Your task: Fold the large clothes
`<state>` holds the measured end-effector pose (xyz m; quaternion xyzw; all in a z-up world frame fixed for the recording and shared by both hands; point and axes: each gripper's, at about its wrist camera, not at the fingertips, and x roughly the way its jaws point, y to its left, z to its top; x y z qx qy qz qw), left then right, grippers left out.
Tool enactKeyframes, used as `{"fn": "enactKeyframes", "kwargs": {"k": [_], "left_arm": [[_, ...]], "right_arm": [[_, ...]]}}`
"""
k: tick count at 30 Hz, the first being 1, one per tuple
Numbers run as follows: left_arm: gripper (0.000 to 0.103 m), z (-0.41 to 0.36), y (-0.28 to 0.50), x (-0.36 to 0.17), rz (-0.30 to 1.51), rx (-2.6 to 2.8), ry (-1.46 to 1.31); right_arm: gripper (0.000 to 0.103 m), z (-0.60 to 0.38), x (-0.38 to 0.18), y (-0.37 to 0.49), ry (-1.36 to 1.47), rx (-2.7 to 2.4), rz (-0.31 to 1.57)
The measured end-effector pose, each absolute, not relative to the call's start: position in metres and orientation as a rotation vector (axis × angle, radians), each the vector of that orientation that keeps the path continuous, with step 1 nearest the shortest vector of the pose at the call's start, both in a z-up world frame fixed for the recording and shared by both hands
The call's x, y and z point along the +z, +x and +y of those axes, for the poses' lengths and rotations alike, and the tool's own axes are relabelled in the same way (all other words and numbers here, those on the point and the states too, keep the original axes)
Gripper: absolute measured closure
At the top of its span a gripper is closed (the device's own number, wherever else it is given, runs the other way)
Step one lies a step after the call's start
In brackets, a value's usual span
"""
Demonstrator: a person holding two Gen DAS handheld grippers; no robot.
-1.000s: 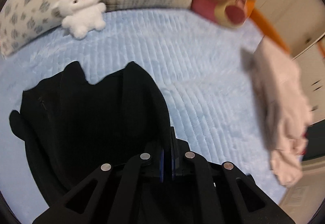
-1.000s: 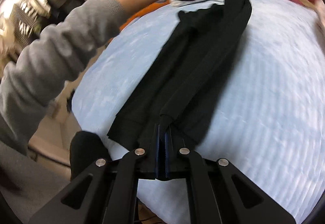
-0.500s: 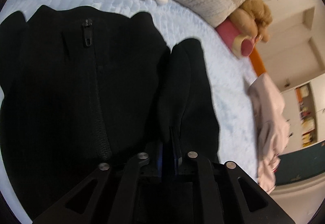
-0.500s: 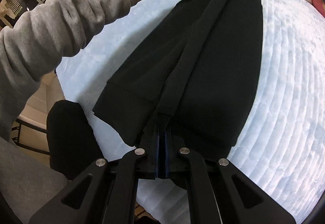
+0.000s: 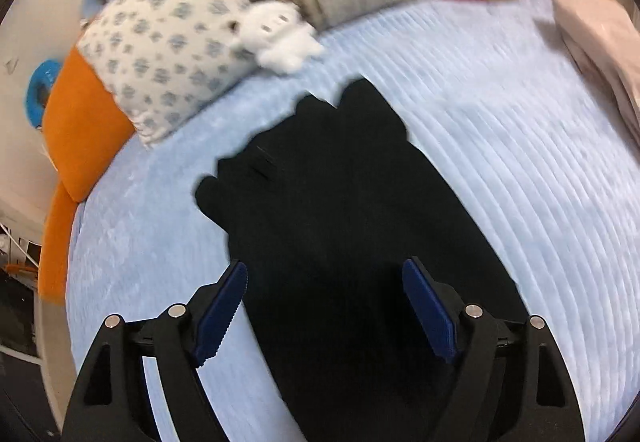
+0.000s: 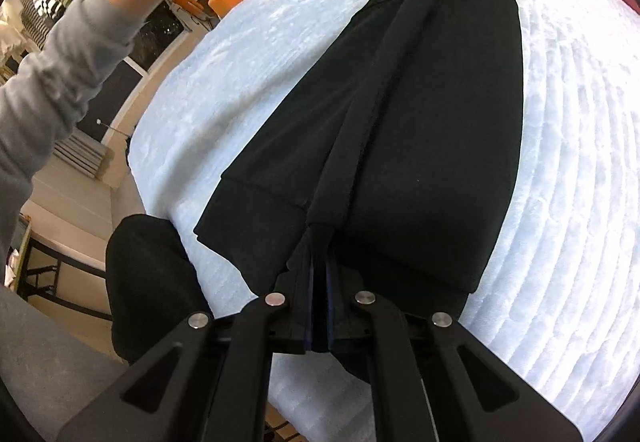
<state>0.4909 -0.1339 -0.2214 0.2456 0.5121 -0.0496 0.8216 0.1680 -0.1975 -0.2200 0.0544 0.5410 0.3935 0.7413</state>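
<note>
Since half a second ago, left tool (image 5: 322,280) has let go of the black zip-front fleece garment (image 5: 348,226) and pulled back; its blue-padded jaws are opening, nothing pinched, cloth lying below them. Left wrist view: garment flat on pale blue ribbed bedspread (image 5: 520,169); small white plush toy (image 5: 280,37) beside patterned pillow (image 5: 168,41). Blurred.

Right wrist view: right tool (image 6: 319,306) clamped together on the garment's near hem. Garment stretches lengthwise along the bed. Grey-sleeved arm (image 6: 60,89) raised at upper left.
</note>
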Motion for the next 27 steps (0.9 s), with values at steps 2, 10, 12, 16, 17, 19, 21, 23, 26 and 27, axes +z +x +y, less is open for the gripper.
{"fn": "enactKeyframes", "kwargs": {"k": [2, 10, 12, 16, 17, 19, 21, 23, 26, 27], "left_arm": [[0.021, -0.151, 0.490, -0.240, 1.110, -0.062, 0.621], [0.087, -0.145, 0.502, -0.275, 1.287, -0.055, 0.469], [0.089, -0.152, 0.503, -0.260, 1.279, -0.180, 0.343], [0.090, -0.158, 0.506, -0.215, 1.249, -0.508, -0.036], [0.090, -0.154, 0.506, -0.204, 1.220, -0.604, -0.141], [0.090, -0.138, 0.507, -0.195, 1.179, -0.728, -0.301], [0.090, -0.112, 0.510, -0.208, 1.178, -0.775, -0.421], [0.090, -0.078, 0.517, -0.237, 1.204, -0.774, -0.530], [0.090, -0.031, 0.521, -0.285, 1.235, -0.741, -0.667], [0.090, -0.019, 0.522, -0.299, 1.238, -0.725, -0.685]], "right_arm": [[0.097, -0.200, -0.222, 0.170, 0.131, 0.861, 1.184], [0.097, -0.193, -0.224, 0.166, 0.169, 0.868, 1.170], [0.097, -0.197, -0.221, 0.165, 0.179, 0.869, 1.169], [0.097, -0.207, -0.212, 0.159, 0.191, 0.853, 1.163], [0.098, -0.209, -0.207, 0.157, 0.184, 0.840, 1.153], [0.098, -0.210, -0.195, 0.152, 0.148, 0.800, 1.124], [0.098, -0.205, -0.191, 0.148, 0.136, 0.788, 1.111], [0.098, -0.196, -0.196, 0.148, 0.118, 0.775, 1.124], [0.097, -0.184, -0.210, 0.150, 0.100, 0.765, 1.161], [0.097, -0.182, -0.213, 0.150, 0.091, 0.761, 1.168]]}}
